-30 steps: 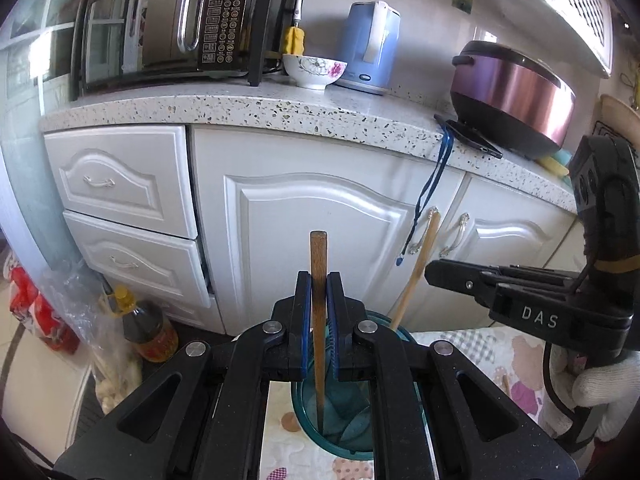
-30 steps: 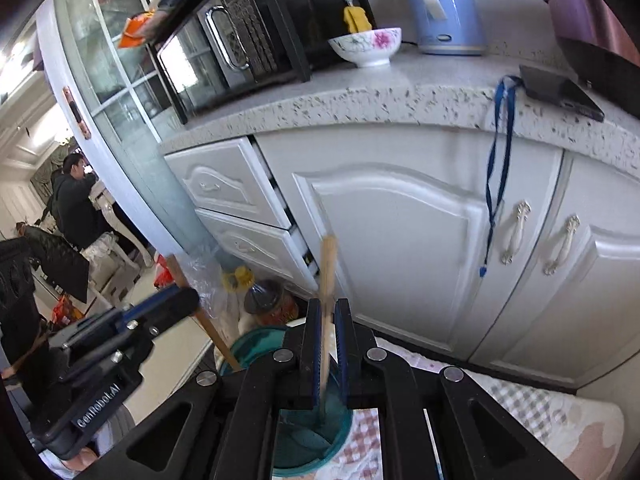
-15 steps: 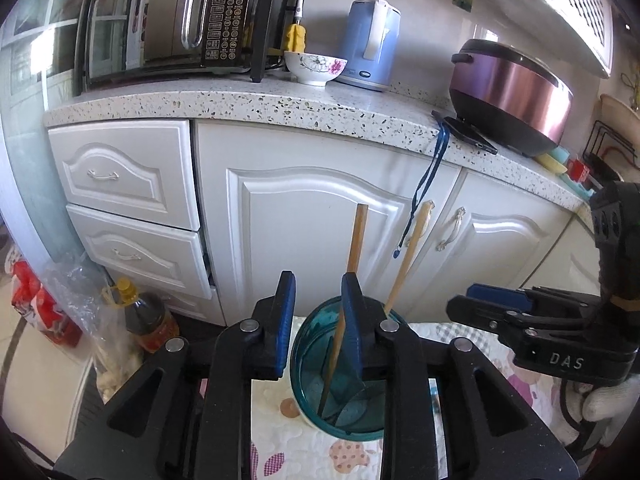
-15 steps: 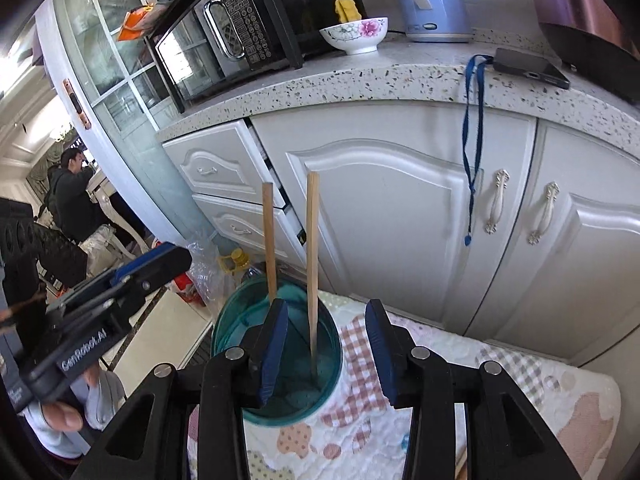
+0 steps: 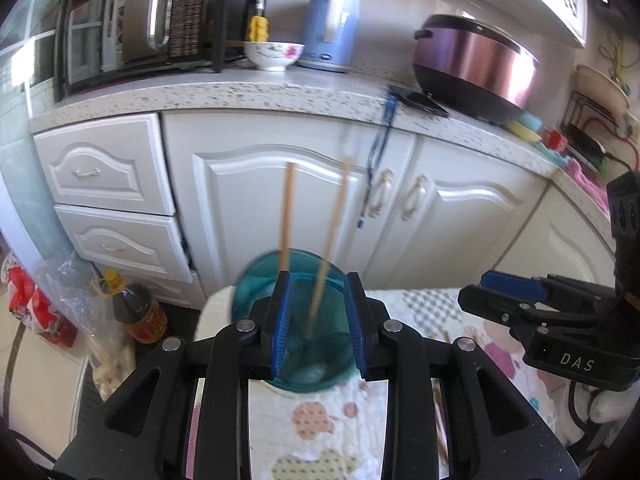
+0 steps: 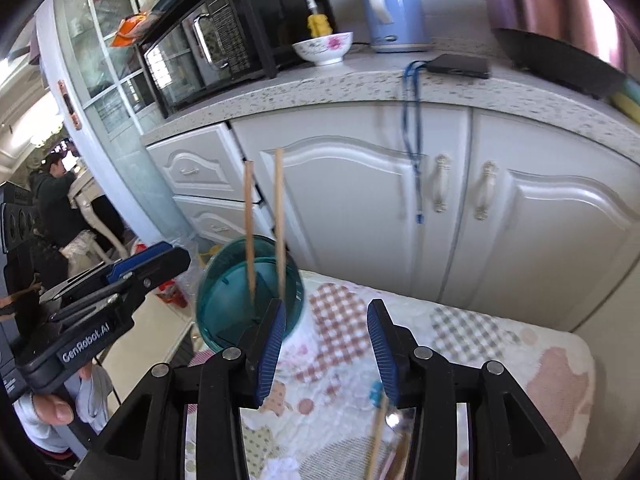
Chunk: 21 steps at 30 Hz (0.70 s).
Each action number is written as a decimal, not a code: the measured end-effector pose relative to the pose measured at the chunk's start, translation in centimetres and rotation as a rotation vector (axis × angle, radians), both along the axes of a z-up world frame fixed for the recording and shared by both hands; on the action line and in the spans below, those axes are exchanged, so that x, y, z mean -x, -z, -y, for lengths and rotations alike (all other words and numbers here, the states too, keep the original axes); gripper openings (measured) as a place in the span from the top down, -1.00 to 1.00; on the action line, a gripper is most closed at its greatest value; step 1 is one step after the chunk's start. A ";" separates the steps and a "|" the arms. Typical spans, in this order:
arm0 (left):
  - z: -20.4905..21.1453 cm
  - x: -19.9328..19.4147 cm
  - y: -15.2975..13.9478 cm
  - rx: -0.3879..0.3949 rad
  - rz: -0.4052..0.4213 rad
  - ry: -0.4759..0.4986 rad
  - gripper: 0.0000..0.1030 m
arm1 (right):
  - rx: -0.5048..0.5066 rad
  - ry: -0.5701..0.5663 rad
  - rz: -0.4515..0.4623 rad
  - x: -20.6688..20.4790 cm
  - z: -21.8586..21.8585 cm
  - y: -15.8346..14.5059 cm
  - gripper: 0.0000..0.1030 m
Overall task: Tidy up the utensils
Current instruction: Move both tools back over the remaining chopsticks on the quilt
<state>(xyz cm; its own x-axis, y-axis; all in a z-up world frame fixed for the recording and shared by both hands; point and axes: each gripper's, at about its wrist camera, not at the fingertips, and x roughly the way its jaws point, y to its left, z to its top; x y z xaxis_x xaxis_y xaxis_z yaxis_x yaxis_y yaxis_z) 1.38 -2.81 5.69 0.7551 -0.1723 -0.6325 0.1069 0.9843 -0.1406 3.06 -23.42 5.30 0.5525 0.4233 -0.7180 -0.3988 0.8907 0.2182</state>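
Note:
A teal cup (image 5: 256, 280) stands on the patterned cloth (image 5: 320, 420) at its far left corner. Two wooden chopsticks (image 5: 287, 216) (image 5: 335, 216) lean upright in it, free of any pad. My left gripper (image 5: 318, 320) sits just behind the cup, jaws opening, nothing pressed between them. My right gripper (image 6: 326, 344) is beside the cup (image 6: 224, 304), jaws opening, with only cloth between them. Both chopsticks (image 6: 249, 220) (image 6: 279, 208) show there too. Another chopstick (image 6: 376, 440) and a spoon (image 6: 394, 420) lie on the cloth under the right gripper.
White cabinet doors (image 5: 304, 200) and drawers (image 5: 104, 168) rise behind the cloth under a speckled counter (image 5: 240, 92) with a microwave, bowl, kettle and rice cooker. An oil bottle (image 5: 136, 308) and plastic bags stand on the floor at left. A person (image 6: 56, 200) sits far left.
Both grippers were shut on a chopstick over the cup. They opened, left the chopsticks standing in the cup, and drew back, the right one sliding to the right.

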 end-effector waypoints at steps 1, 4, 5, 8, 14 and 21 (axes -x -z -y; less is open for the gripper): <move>0.6 0.2 0.1 -0.003 -0.002 0.010 0.50 | 0.001 0.005 0.000 0.4 0.4 -0.1 0.19; 2.0 0.7 0.3 -0.004 -0.012 0.035 0.50 | 0.023 0.027 0.006 1.7 1.4 -0.1 0.19; 2.5 0.8 0.3 -0.006 -0.014 0.043 0.49 | 0.028 0.032 0.005 2.0 1.7 0.0 0.18; 3.8 1.3 0.6 -0.015 -0.021 0.069 0.41 | 0.035 0.049 -0.005 2.8 2.7 0.2 0.17; 6.0 1.9 1.4 -0.031 -0.049 0.118 0.38 | 0.059 0.105 -0.027 4.5 5.8 1.0 0.05; 7.6 1.8 3.1 -0.016 -0.107 0.174 0.29 | 0.090 0.178 -0.082 5.9 9.7 3.3 0.02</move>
<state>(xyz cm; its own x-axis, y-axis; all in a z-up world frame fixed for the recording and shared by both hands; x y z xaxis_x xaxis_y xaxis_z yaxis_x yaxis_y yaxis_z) -0.38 -10.43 2.62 0.6431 -0.2841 -0.7112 0.2612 0.9543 -0.1450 -2.88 -33.14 2.03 0.5508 0.2563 -0.7943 -0.2181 0.9628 0.1595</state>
